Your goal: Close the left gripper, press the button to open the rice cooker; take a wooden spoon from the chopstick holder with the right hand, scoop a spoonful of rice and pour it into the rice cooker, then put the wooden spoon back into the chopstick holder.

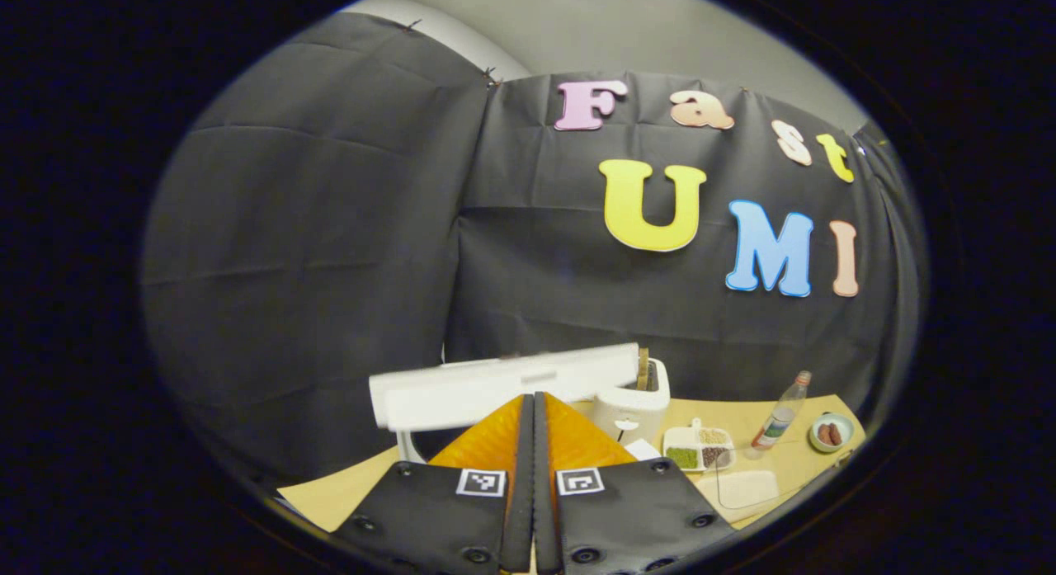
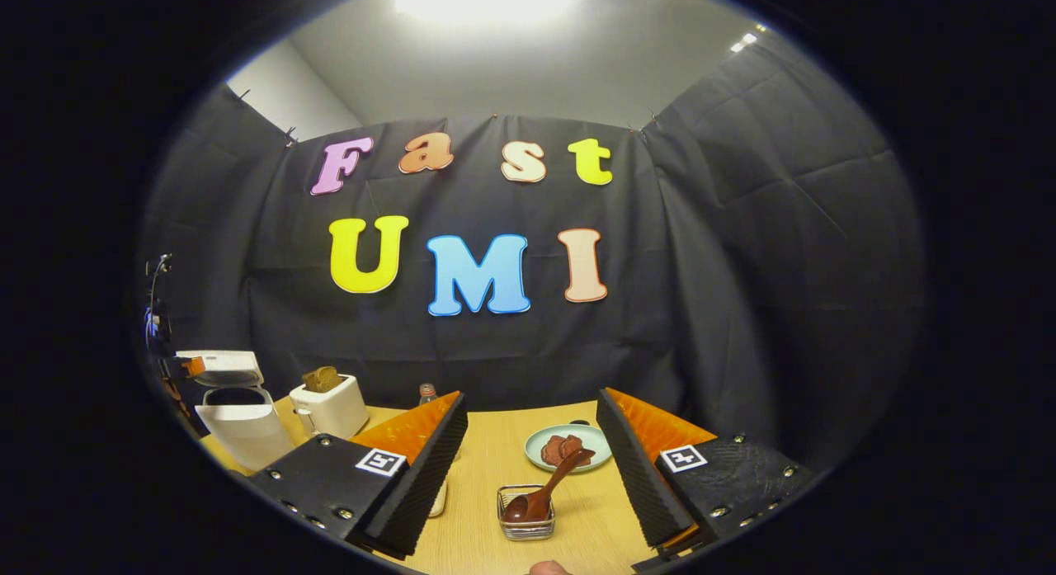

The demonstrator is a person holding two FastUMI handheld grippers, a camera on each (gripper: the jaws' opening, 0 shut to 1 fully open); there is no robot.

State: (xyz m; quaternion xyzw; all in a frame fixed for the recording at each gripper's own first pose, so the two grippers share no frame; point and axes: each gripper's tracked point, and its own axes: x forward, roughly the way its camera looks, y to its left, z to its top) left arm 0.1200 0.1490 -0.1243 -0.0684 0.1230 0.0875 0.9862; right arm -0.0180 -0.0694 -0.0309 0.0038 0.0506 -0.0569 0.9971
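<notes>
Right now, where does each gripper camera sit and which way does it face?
Left gripper view: rides the shut left gripper, raised, facing the white rice cooker's open lid.
Right gripper view: rides the open right gripper, low, facing the wooden spoon in its wire holder; a fingertip shows.
Shared: white rice cooker, white toaster, tan table.

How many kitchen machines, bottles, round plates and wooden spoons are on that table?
Kitchen machines: 2, the rice cooker and the toaster
Bottles: 1, the bottle
Round plates: 1, the plate with food on it
Wooden spoons: 1, the wooden spoon in the wire holder
Total: 5
</notes>
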